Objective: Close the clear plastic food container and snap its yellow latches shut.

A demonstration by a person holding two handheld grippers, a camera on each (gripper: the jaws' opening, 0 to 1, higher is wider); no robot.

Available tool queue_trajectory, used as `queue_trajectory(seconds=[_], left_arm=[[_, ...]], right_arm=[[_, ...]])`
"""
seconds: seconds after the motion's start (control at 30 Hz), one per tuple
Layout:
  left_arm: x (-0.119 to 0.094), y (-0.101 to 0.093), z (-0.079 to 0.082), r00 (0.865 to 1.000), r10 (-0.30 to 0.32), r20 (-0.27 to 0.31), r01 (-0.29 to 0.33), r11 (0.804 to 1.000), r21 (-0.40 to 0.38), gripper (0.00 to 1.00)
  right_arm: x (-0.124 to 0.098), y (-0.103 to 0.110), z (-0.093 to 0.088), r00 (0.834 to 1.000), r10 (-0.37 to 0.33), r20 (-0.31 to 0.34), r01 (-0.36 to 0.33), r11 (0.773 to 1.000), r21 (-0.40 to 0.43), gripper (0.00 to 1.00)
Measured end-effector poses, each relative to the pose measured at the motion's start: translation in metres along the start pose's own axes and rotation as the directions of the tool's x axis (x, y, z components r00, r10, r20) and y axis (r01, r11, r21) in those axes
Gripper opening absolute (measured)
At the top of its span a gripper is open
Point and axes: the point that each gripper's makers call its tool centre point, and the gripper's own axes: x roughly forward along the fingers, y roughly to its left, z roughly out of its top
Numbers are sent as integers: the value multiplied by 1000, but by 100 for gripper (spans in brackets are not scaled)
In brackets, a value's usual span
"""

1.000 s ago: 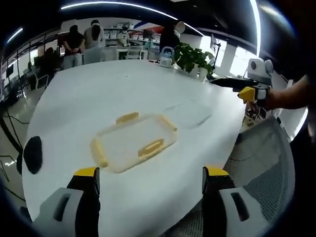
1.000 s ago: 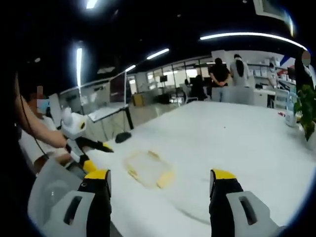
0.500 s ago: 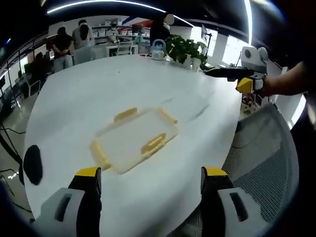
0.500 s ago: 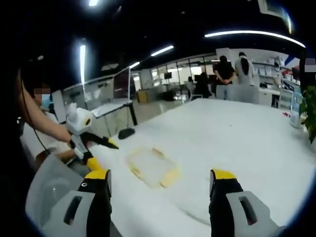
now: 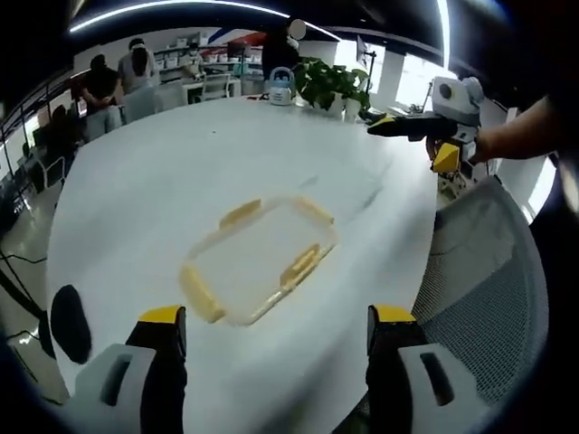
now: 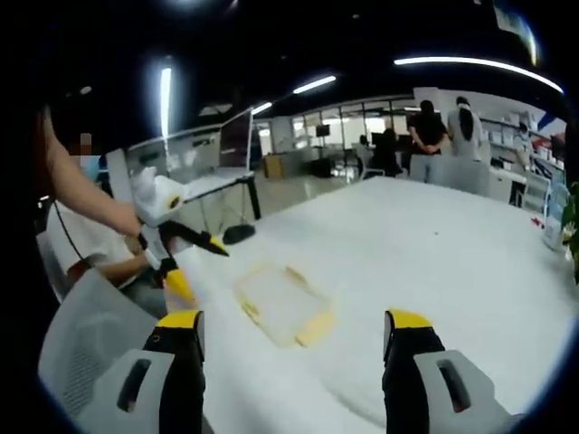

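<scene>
In the left gripper view, the left gripper (image 5: 276,330) rises from the bottom with its two yellow-tipped jaws spread wide and nothing between them. Just beyond them the clear plastic container (image 5: 261,259) lies flat on the white table (image 5: 163,163), near the table's closer edge, with yellow latches (image 5: 301,266) along its sides. No object lies between the jaws and the container. A grey mesh chair (image 5: 479,289) stands just off the table's edge to the right, and a dark round object (image 5: 69,310) sits low at the left. Farther off, the right gripper (image 5: 398,125) is held above the table's far right side by a hand; its jaws look drawn close together there. A potted plant (image 5: 330,83) and a small kettle (image 5: 280,89) stand at the far end, with people standing beyond.

In the right gripper view, the right gripper (image 6: 294,330) shows its jaws well apart, holding nothing. The container (image 6: 282,304) lies past them, with the left gripper (image 6: 194,244) hovering just beside its left end.
</scene>
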Motion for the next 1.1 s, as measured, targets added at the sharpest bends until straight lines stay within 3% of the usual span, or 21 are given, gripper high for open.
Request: queue_trajectory(seconds=[0.47, 1.1], left_arm=[[7, 12, 1, 999, -17, -32, 18, 998, 52, 81], [13, 35, -5, 994, -46, -95, 58, 991, 119, 79]], right_arm=[[18, 3, -5, 998, 41, -42, -43, 998, -48, 81], [44, -1, -14, 984, 88, -157, -113, 980, -162, 78]])
